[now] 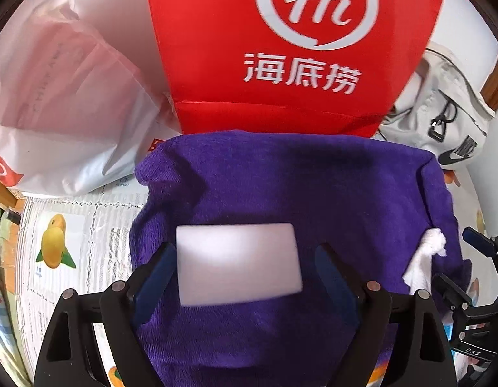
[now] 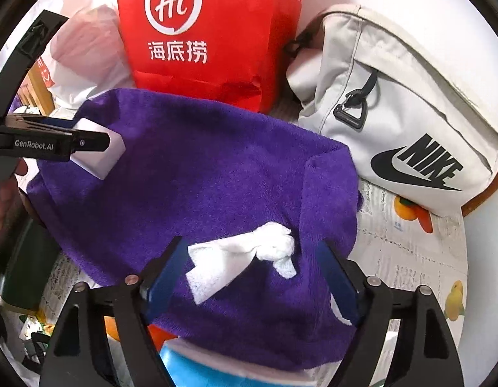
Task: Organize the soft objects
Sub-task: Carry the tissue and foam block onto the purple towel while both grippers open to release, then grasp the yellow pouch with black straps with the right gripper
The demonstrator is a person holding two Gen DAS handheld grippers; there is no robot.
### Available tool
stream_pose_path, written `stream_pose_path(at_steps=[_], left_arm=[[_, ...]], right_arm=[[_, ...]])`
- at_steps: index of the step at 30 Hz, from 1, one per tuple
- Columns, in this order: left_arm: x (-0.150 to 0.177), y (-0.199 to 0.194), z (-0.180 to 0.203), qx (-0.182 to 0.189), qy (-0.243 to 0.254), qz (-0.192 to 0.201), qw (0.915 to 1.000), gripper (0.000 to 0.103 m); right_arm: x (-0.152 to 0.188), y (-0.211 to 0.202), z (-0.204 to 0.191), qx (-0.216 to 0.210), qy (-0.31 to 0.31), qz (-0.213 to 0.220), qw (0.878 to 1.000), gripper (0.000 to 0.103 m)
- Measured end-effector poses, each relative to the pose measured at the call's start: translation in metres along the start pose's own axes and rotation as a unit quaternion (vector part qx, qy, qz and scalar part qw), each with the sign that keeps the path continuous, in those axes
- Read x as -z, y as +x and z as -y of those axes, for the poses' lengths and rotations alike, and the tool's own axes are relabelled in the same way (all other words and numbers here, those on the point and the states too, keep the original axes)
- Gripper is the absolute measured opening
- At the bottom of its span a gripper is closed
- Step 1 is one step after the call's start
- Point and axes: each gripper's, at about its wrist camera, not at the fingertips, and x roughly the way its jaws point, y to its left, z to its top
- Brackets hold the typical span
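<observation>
purple terry towel (image 1: pixel 297 200) spread flat, nap fuzzy, over patterned bench cover (image 1: pixel 71 225). smooth white rectangular block (image 1: pixel 237 262) on towel between wide-open jaws of left gripper (image 1: pixel 240 269), contact not discernible. crumpled knotted white cloth (image 2: pixel 249 258) on towel between wide-open jaws of right gripper (image 2: pixel 252 267). behind: glossy red paper bag (image 2: pixel 207 38), off-white canvas backpack (image 2: pixel 410 113)

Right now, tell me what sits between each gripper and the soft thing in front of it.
Nothing visible does. The left gripper is open with the white sponge block directly between its fingers. The right gripper is open around the knotted white cloth. Both lie on the purple towel.
</observation>
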Motion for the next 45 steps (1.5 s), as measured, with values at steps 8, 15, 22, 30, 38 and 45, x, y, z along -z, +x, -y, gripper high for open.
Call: stream_pose_path(at_steps=[8, 15, 22, 30, 38, 45], left_arm=[[0.023, -0.045, 0.010, 0.001, 0.020, 0.030, 0.9993, 0.088], [0.042, -0.078, 0.000, -0.020, 0.036, 0.073, 0.9965, 0.088], [0.082, -0.120, -0.006, 0.019, 0.025, 0.084, 0.9960, 0.088], [0.143, -0.157, -0.012, 0.024, 0.021, 0.088, 0.9956, 0.088], [0.190, -0.173, -0.019, 0.022, 0.023, 0.089, 0.9956, 0.088], [0.225, -0.159, -0.044, 0.031, -0.007, 0.066, 0.9973, 0.088]], right_arm=[[0.007, -0.026, 0.014, 0.011, 0.027, 0.032, 0.999, 0.087], [0.020, -0.064, 0.008, 0.020, 0.038, 0.057, 0.997, 0.087], [0.045, -0.104, -0.018, 0.009, 0.051, 0.067, 0.996, 0.087], [0.089, -0.141, -0.049, -0.004, 0.063, 0.074, 0.995, 0.087], [0.130, -0.159, -0.076, -0.022, 0.067, 0.074, 0.995, 0.087], [0.159, -0.159, -0.096, -0.026, 0.064, 0.070, 0.995, 0.087]])
